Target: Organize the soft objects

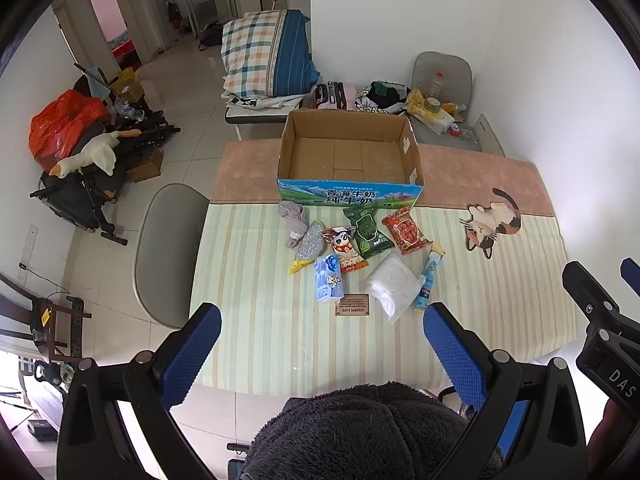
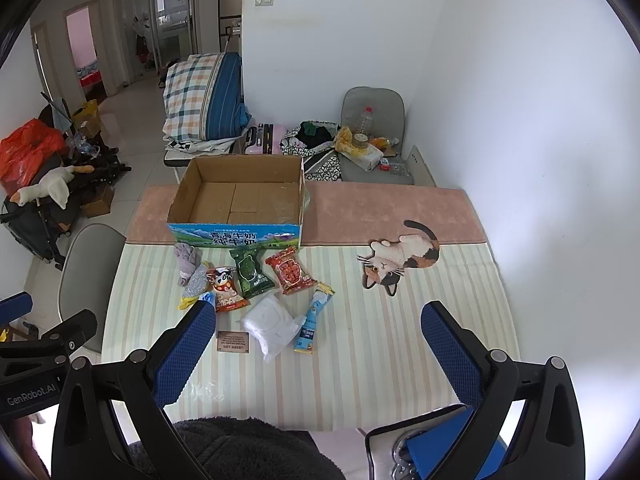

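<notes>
An empty cardboard milk box (image 1: 348, 156) (image 2: 240, 204) stands open at the table's far middle. In front of it lie soft items: a grey cloth (image 1: 293, 218) (image 2: 186, 261), a silver scrubber (image 1: 310, 245), a cartoon snack pack (image 1: 345, 248) (image 2: 225, 288), a green pack (image 1: 368, 232) (image 2: 250, 274), a red pack (image 1: 406, 230) (image 2: 289, 272), a blue tissue pack (image 1: 329, 278), a white bag (image 1: 390, 286) (image 2: 272, 326) and a thin blue sachet (image 1: 427, 282) (image 2: 314, 320). My left gripper (image 1: 320, 344) and right gripper (image 2: 320, 344) are open and empty, above the near table edge.
A cat-shaped mat (image 1: 494, 220) (image 2: 400, 256) lies on the right of the striped tablecloth (image 2: 380, 340). A small wooden tag (image 1: 352, 305) lies near the items. A grey chair (image 1: 160, 248) stands left of the table. A wall is on the right.
</notes>
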The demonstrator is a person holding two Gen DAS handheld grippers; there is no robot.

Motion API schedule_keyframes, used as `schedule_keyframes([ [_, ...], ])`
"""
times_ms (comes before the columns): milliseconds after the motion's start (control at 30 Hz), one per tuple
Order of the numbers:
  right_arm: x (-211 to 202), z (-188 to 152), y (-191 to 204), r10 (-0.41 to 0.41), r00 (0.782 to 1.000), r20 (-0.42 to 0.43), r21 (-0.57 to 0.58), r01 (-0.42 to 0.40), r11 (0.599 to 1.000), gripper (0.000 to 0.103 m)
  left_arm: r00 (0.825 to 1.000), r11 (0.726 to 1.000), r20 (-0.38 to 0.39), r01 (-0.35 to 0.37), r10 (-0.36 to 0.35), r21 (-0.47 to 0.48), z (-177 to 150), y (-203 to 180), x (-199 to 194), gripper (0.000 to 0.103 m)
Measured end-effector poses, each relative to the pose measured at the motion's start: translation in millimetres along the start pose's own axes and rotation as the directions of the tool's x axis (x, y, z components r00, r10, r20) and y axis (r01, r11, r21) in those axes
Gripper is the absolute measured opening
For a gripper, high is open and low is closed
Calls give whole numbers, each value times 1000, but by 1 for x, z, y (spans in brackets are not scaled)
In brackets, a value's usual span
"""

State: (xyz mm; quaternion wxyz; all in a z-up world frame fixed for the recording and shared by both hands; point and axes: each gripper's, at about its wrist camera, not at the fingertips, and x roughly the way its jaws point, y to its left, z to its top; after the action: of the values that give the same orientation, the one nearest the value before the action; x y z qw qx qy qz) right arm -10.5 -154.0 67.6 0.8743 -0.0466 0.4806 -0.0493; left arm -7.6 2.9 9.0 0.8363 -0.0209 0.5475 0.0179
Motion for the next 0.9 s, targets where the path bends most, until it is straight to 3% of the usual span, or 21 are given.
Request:
schedule_keyframes([
  [900, -14, 5, -10, 0, 1000, 23, 6, -1, 1000, 103, 999, 1000, 32, -1, 1, -4, 8, -6, -9, 103],
])
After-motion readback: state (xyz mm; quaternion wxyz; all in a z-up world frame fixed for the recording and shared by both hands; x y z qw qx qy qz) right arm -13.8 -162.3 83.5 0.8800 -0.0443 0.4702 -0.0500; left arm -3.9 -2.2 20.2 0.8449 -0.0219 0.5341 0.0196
